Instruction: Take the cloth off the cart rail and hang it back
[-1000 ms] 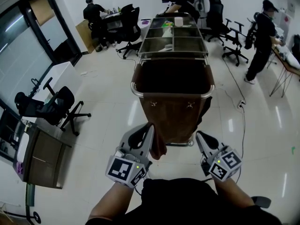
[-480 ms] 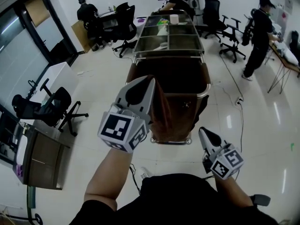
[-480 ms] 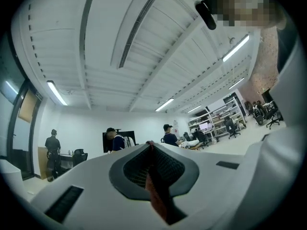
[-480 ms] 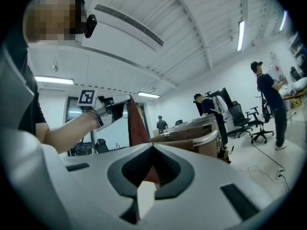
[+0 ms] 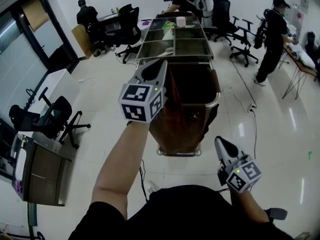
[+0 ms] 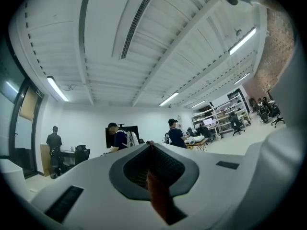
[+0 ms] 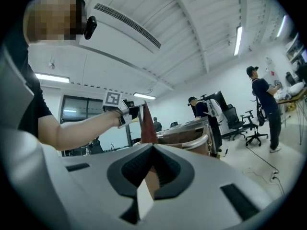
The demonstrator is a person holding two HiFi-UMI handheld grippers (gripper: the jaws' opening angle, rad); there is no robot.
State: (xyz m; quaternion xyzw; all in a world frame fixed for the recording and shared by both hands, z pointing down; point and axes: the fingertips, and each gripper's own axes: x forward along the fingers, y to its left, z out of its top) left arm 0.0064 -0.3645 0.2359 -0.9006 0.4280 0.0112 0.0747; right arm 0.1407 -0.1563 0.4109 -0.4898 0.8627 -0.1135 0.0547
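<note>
Holding the brown cloth (image 7: pixel 146 127) aloft above the cart's (image 5: pixel 175 46) near end, the left gripper (image 5: pixel 159 65) has its jaws pressed shut on the fabric's upper edge. The height seems meant to let the hanging length drape over the cart rail (image 5: pixel 214 104). The right gripper (image 5: pixel 221 143) waits low off the near right corner, jaws together with no cloth in them, apparently free to steady the drape.
</note>
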